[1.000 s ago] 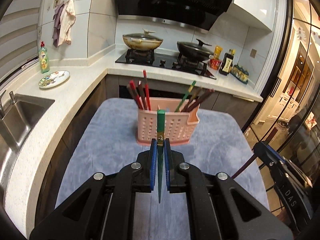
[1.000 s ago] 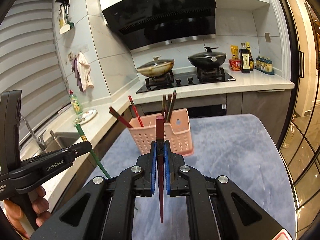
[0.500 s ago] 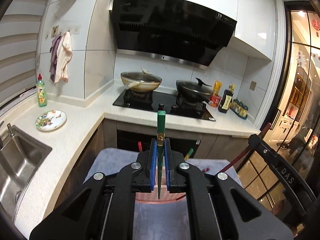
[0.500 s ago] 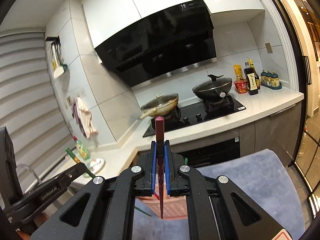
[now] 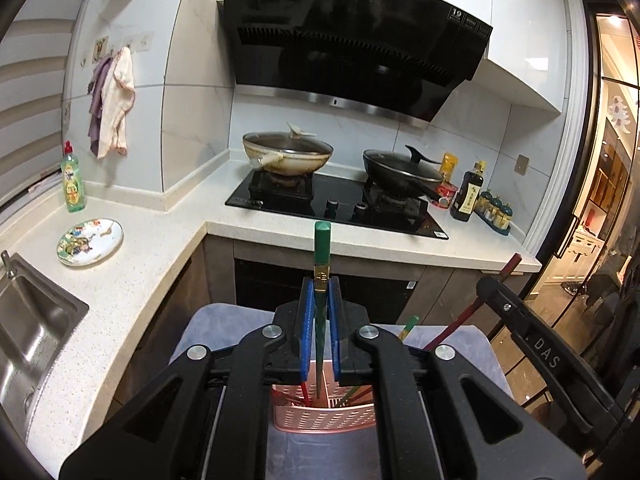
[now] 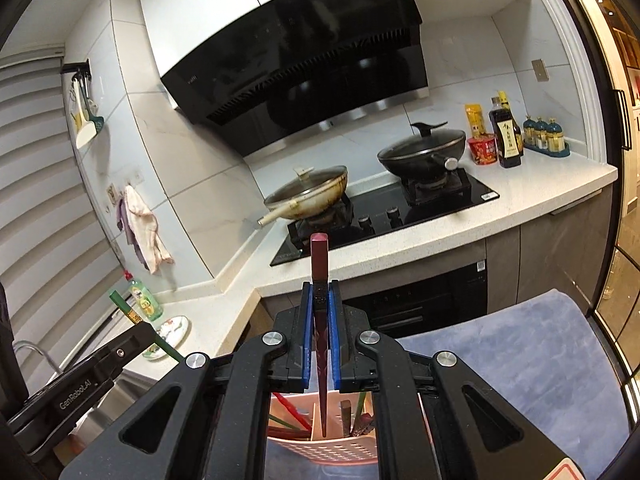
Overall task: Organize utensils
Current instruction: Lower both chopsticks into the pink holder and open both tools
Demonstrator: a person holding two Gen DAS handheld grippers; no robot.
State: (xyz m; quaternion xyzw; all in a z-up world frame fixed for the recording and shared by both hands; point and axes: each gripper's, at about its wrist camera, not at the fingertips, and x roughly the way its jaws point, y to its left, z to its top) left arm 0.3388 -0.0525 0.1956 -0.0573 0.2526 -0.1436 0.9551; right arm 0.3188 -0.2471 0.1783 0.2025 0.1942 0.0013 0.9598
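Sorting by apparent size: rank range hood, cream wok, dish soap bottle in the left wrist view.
1. range hood
2. cream wok
3. dish soap bottle
The bottle sits nearer the camera, yet looks smallest.

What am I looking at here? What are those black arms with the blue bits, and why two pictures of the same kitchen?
No robot here: a person holds a pair of tongs in each hand, and each carries its own camera looking forward along its fingers. One picture comes from the left tongs, the other from the right tongs. The blue parts are gripping pads. The left tongs are shut on a green chopstick, the right on a dark red chopstick. Below both stands a pink holder with more chopsticks, on a blue cloth over a table.
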